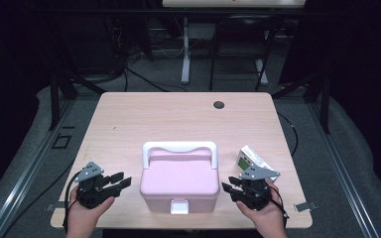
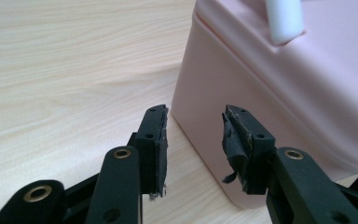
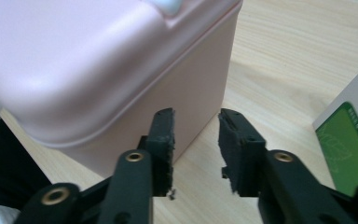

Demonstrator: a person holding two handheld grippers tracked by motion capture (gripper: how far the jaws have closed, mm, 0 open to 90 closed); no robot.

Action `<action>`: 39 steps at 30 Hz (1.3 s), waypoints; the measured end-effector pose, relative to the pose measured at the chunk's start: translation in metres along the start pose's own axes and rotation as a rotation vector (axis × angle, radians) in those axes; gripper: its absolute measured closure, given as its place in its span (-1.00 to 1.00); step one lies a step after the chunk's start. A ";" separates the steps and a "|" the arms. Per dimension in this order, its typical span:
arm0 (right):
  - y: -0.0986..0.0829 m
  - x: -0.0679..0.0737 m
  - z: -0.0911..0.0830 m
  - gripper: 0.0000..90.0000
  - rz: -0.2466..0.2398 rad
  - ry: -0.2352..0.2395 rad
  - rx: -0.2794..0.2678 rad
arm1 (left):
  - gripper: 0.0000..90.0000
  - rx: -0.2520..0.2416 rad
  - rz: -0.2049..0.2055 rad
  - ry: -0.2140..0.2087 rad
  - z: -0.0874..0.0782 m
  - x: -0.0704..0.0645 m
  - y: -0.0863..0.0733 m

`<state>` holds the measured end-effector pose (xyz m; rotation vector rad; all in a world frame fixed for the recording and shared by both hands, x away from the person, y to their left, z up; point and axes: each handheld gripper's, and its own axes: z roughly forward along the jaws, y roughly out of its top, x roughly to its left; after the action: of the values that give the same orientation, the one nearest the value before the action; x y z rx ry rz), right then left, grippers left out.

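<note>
A pink lidded box with a white carry handle and a white front latch stands near the table's front edge. My left gripper is just left of the box, open, its tips aimed at the box's side wall. To the box's right is my right gripper, open too, pointing at the opposite side wall. Both gripper views show an empty gap between the pads. Neither gripper touches the box.
A small white and green carton lies just behind the right gripper, seen close in the right gripper view as a carton. A dark round grommet sits near the table's far edge. Wooden table stretches bare behind the box.
</note>
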<state>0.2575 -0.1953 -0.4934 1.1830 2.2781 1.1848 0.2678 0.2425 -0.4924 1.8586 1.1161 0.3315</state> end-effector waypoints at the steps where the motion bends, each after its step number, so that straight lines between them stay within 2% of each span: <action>1: 0.003 -0.001 -0.001 0.51 0.000 0.004 -0.001 | 0.33 0.000 0.001 -0.002 0.000 -0.001 0.003; 5: 0.015 -0.003 -0.005 0.51 -0.006 0.016 -0.005 | 0.36 0.003 0.025 -0.017 -0.001 -0.002 0.016; 7: 0.022 -0.004 -0.007 0.51 -0.012 0.021 -0.011 | 0.42 0.000 0.028 -0.030 -0.001 -0.002 0.023; 11: 0.032 -0.004 -0.009 0.48 -0.019 0.031 -0.020 | 0.40 0.002 0.031 -0.053 -0.001 -0.005 0.037; 16: 0.042 -0.004 -0.010 0.46 -0.022 0.040 -0.038 | 0.39 -0.010 0.049 -0.058 -0.001 -0.010 0.052; 24: 0.059 -0.004 -0.010 0.46 -0.040 0.052 -0.043 | 0.36 -0.014 0.053 -0.069 0.002 -0.016 0.073; 28: 0.067 -0.009 -0.011 0.44 -0.023 0.069 -0.061 | 0.31 0.000 0.072 -0.080 0.006 -0.020 0.079; 31: 0.074 -0.013 -0.012 0.33 0.008 0.082 -0.081 | 0.24 0.013 0.064 -0.091 0.010 -0.020 0.081; 36: 0.074 -0.013 -0.009 0.27 0.020 0.090 -0.099 | 0.17 0.017 0.069 -0.099 0.016 -0.021 0.078; 39: 0.073 -0.012 -0.005 0.24 0.021 0.105 -0.090 | 0.13 0.019 0.072 -0.098 0.020 -0.020 0.077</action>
<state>0.3001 -0.1846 -0.4341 1.1390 2.2657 1.3723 0.3119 0.2018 -0.4369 1.9149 0.9906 0.2684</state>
